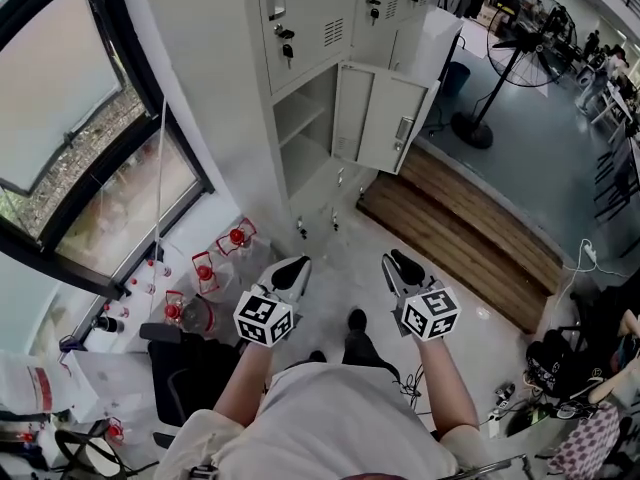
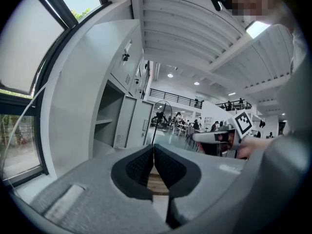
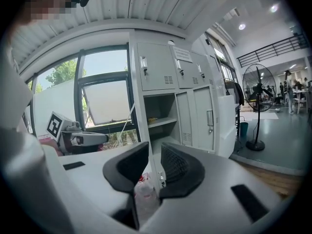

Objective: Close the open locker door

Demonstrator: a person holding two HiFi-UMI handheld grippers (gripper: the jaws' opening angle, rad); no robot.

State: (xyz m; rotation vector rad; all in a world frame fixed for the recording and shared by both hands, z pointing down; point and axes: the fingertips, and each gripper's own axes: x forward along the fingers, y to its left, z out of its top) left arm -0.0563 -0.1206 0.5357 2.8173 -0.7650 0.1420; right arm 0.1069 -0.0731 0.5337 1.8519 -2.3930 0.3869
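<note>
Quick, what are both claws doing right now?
Left claw: closed, holding nothing.
Right claw: open, holding nothing.

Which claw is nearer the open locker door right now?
Right. The right claw is lined up short of the open door; the left claw hangs further left. Neither touches it.

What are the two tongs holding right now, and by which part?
Nothing. The left tongs are shut and empty; the right tongs stand slightly apart, empty too. The open light-grey metal locker door is untouched ahead.
</note>
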